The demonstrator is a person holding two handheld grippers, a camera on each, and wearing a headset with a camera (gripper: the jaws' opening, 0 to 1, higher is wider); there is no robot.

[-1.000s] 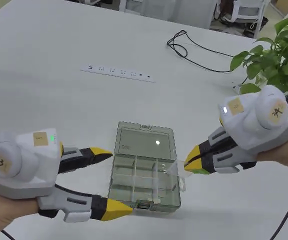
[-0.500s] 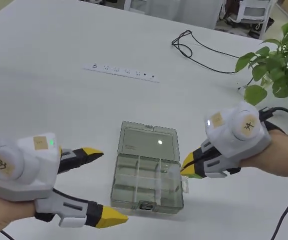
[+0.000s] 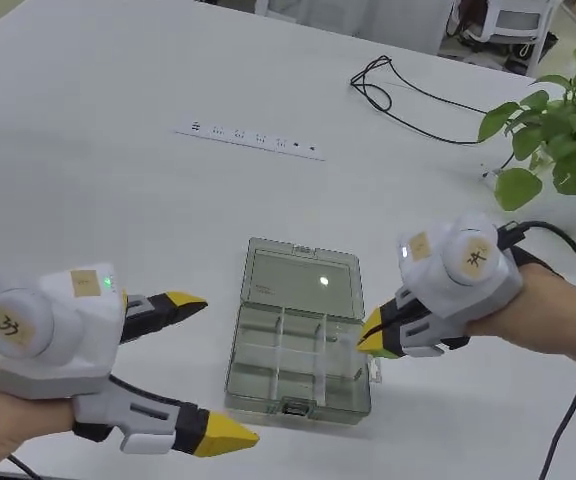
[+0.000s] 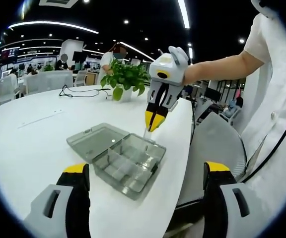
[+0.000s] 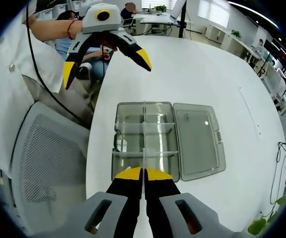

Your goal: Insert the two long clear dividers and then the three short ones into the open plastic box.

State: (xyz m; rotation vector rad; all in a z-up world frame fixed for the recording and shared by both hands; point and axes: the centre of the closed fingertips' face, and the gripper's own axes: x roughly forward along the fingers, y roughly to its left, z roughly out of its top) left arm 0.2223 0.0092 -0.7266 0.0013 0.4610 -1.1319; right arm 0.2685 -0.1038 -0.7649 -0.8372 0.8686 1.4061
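The clear grey plastic box (image 3: pixel 298 365) lies open on the white table, its lid (image 3: pixel 303 283) folded flat at the far side. Clear dividers stand inside the tray (image 5: pixel 133 141). My right gripper (image 3: pixel 366 338) is at the tray's right edge, shut on a thin clear divider (image 5: pixel 144 130) that reaches edge-on over the middle of the tray. In the left gripper view this divider (image 4: pixel 146 135) hangs from the right gripper (image 4: pixel 154 120) down to the box (image 4: pixel 120 158). My left gripper (image 3: pixel 206 368) hovers open just left of the box, nothing between its jaws.
A white power strip (image 3: pixel 250 141) lies further back on the table, with a black cable (image 3: pixel 408 95) and a green plant (image 3: pixel 558 120) at the far right. A grey mesh chair (image 5: pixel 46 163) stands by the table's near edge.
My right gripper has come a little lower and closer to the tray's right edge with the divider. The left gripper has stayed open in about the same place; the head camera has shifted.
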